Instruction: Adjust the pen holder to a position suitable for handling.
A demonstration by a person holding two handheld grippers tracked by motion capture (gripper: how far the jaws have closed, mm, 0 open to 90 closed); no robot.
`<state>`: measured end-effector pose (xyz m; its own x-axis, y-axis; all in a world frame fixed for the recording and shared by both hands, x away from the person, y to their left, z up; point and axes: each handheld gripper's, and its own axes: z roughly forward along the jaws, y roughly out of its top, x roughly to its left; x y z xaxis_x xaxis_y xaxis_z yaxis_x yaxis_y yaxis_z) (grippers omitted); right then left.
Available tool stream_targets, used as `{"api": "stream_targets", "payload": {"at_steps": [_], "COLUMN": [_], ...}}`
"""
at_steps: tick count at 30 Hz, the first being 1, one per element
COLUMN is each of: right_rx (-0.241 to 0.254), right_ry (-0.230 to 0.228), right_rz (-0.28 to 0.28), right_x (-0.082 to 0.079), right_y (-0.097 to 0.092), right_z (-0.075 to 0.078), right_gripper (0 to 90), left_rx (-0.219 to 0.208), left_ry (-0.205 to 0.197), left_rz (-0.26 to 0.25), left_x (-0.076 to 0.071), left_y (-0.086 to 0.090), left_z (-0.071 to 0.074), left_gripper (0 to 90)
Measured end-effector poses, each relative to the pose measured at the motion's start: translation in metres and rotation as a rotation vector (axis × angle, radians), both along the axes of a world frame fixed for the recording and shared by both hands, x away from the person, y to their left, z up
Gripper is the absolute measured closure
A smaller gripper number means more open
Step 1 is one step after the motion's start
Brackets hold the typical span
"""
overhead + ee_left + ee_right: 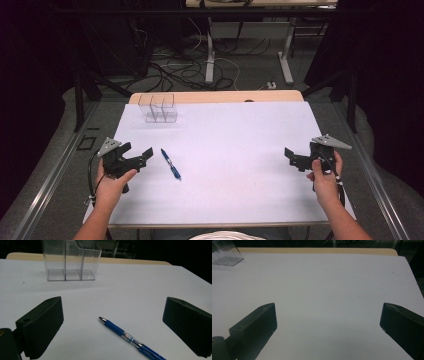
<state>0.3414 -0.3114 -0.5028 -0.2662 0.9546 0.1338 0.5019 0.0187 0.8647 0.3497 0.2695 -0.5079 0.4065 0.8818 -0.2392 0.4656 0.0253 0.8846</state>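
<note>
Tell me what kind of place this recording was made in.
Probably a lab or workshop set up for recording: a white-topped table hemmed by dark curtains, loose cables on the floor behind it, and another desk's metal legs farther back.

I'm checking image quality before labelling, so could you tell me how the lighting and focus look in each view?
High view: white table evenly lit, surroundings nearly black, blue pen small but distinct. Left gripper view: pen fairly sharp, clear organizer shows faint reflections, near fingers soft. Right gripper view: dim, greyish cast, fingers blurred.
</note>
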Motion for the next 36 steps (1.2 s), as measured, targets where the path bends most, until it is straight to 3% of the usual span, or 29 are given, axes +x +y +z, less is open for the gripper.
{"api": "stream_targets", "payload": {"at_steps": [5, 18, 36], "right_rx": [0.007, 0.026, 0.044], "right_ry": [0.048, 0.072, 0.085], "right_rz": [-0.031, -0.034, -0.039], "right_x": [0.002, 0.003, 0.004], "right_y": [-0.002, 0.001, 0.002], "right_z": [-0.006, -0.008, -0.008], "right_gripper": [3.1, 4.5, 5.8], "left_rx": [-0.005, 0.027, 0.091], "left_ry": [-0.006, -0.011, 0.013], "left_rz": [0.009, 0.03, 0.077], "left_x": [0.005, 0.025, 0.062], "left_y": [0.002, 0.0, -0.007], "left_z": [0.005, 0.024, 0.06], "left_gripper": [6.0, 15.6, 27.5]}}
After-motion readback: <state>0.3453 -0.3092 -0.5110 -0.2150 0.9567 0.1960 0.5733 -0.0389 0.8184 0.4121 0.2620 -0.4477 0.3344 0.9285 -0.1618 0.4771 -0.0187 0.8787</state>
